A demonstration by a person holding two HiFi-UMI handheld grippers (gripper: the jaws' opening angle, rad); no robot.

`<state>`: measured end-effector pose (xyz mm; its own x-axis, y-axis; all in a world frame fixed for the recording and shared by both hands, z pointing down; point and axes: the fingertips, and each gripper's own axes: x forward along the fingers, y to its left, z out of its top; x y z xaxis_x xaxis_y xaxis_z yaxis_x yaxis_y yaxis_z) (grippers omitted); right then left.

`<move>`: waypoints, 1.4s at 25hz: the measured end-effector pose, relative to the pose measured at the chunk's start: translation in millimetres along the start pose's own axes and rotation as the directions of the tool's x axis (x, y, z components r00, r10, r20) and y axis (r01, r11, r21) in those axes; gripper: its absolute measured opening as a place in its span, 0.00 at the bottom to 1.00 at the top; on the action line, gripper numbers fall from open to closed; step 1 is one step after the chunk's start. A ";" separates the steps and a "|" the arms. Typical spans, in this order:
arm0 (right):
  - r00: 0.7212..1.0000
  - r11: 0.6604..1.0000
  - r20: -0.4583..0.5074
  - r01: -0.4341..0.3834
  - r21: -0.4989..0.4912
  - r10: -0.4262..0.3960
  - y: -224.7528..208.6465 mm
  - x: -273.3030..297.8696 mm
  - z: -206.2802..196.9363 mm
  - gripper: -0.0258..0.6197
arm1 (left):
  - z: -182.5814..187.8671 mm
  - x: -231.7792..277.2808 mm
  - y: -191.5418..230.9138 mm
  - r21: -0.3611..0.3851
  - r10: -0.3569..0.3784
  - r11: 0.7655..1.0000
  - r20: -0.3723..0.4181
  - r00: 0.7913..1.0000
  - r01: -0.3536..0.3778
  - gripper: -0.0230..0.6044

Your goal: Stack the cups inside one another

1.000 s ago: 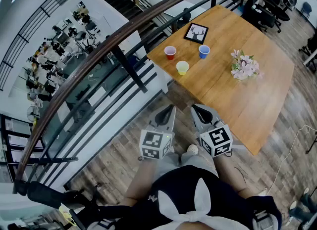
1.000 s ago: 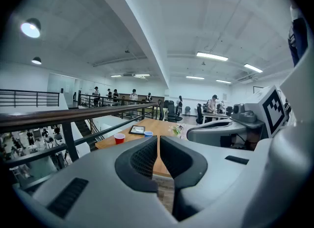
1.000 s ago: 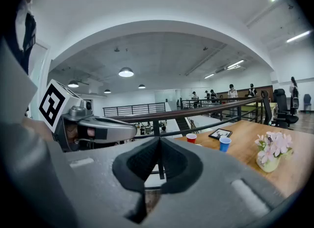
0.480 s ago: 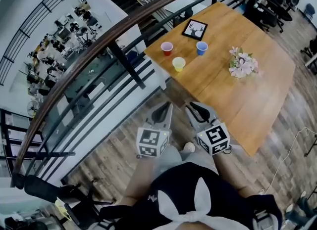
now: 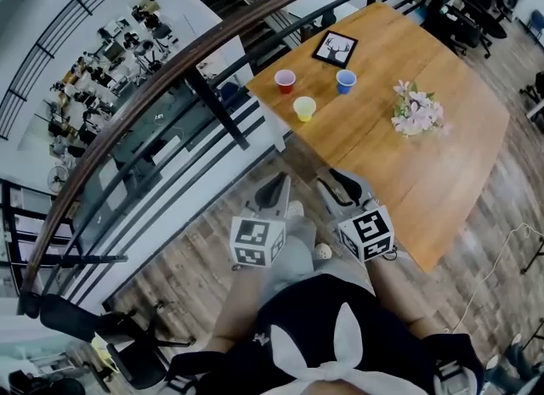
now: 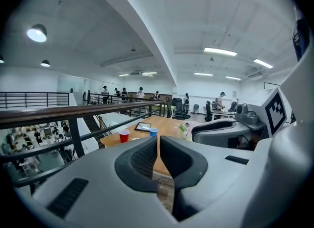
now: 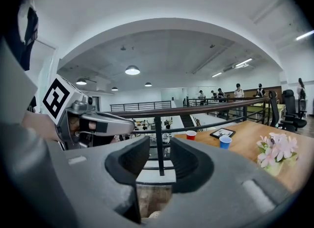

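Right tongs (image 7: 160, 149) are just now opening, empty; left tongs (image 6: 158, 146) sitting clenched, empty. At twelve o'clock on the desk (image 5: 425, 172) I'm seeing red cup (image 5: 285, 81), yellow cup (image 5: 304, 109) and blue cup (image 5: 345, 81) standing apart, unnested.

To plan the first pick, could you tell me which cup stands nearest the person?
The yellow cup; the red cup and blue cup stand farther back.

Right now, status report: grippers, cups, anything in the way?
Left gripper shut, empty; right gripper empty, jaws just opening. Red cup, yellow cup, blue cup apart on table, unstacked. Flowers off to one side; nothing blocks cups.
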<state>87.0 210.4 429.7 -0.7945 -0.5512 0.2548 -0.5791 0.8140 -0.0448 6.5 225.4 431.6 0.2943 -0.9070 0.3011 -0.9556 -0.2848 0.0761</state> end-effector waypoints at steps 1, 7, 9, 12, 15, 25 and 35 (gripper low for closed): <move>1.000 1.000 -0.002 0.000 -0.002 0.000 -3.0 2.6 0.3 0.24 | 0.4 3.1 1.9 -0.001 -0.001 1.000 -0.001 1.000 0.001 0.09; 1.000 1.000 -0.021 0.002 0.001 -0.002 -27.6 26.9 5.9 0.32 | 4.7 30.4 29.2 -0.010 0.010 1.000 -0.028 1.000 -0.011 0.09; 0.999 1.000 -0.033 0.002 0.000 -0.002 -37.6 37.5 7.0 0.35 | 8.4 41.5 38.2 -0.012 0.014 1.000 -0.030 0.999 -0.014 0.09; 0.999 1.000 -0.044 0.004 0.000 -0.004 -53.0 58.2 12.5 0.39 | 15.5 60.4 52.6 -0.017 0.015 1.000 -0.031 0.999 -0.015 0.09; 0.998 1.000 -0.057 0.007 -0.001 -0.007 -67.8 82.3 16.6 0.42 | 19.4 80.7 69.4 -0.019 0.007 1.000 -0.039 0.999 -0.008 0.09; 0.994 1.000 -0.108 0.024 -0.020 -0.026 -107.5 158.8 23.2 0.48 | 36.5 136.9 139.3 -0.039 0.012 0.999 -0.045 0.999 -0.014 0.09; 0.973 0.999 -0.226 0.052 0.003 -0.050 -135.3 221.8 -4.7 0.52 | 31.3 179.4 187.2 -0.048 -0.029 0.999 -0.084 0.996 0.025 0.09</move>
<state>-10.0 -21.1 496.8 -0.7029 -0.5357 0.4680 -0.6203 0.7836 -0.0347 -119.1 -0.3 470.1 0.3196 -0.8692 0.3773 -0.9476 -0.2922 0.1294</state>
